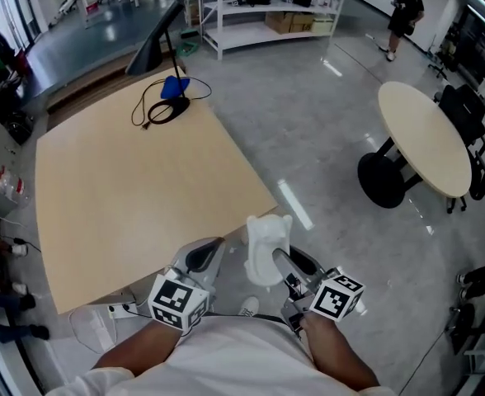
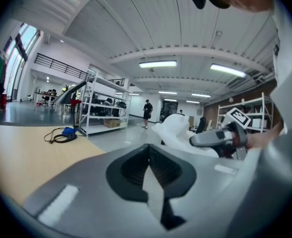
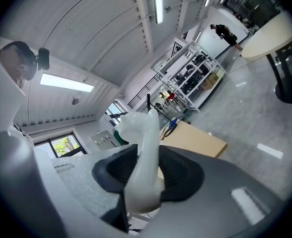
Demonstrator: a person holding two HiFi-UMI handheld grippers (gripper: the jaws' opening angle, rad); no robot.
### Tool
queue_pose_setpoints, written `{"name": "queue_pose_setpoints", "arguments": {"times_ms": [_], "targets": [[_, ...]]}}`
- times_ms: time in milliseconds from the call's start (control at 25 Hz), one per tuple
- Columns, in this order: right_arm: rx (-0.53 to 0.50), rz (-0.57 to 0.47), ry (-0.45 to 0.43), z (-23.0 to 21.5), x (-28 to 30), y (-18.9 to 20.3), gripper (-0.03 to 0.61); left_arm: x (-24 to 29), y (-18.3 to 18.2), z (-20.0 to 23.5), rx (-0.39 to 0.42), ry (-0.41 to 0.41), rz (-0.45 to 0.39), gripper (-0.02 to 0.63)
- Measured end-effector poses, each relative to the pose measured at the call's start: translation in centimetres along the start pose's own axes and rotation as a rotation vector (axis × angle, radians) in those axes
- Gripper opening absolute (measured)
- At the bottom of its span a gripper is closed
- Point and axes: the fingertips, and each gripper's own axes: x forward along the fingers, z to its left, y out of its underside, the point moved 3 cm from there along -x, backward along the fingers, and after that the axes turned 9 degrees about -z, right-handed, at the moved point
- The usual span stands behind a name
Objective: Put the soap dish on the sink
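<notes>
The white soap dish (image 1: 267, 247) stands upright between the jaws of my right gripper (image 1: 280, 259), which is shut on its lower part, just off the near corner of the tan table (image 1: 135, 188). In the right gripper view the soap dish (image 3: 142, 148) rises between the black pads of the right gripper (image 3: 145, 155). My left gripper (image 1: 203, 256) hovers beside it over the table's near edge, shut with nothing in it. The left gripper view shows the left gripper (image 2: 148, 150) with its pads together, and the soap dish (image 2: 178, 130) to the right. No sink is in view.
A black cable coil with a blue object (image 1: 168, 97) lies at the table's far end. A round table (image 1: 428, 139) on a black base stands to the right, white shelves (image 1: 267, 7) at the back, and a person (image 1: 405, 15) far off. Grey floor lies between.
</notes>
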Motion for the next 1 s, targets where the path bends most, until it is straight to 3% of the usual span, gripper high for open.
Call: {"name": "queue_pose_setpoints", "arguments": {"times_ms": [440,1000], "targets": [[0.025,-0.131,0.109,-4.6,-6.4,-3.6,0.138,6.9,0.2,-5.6,0.048,0.158,0.049,0.008],[0.068,-0.33,0.328,-8.5,-13.2,-5.8,0.138,14.7,0.9,-12.4,0.089,0.473,0.133,0.008]]}}
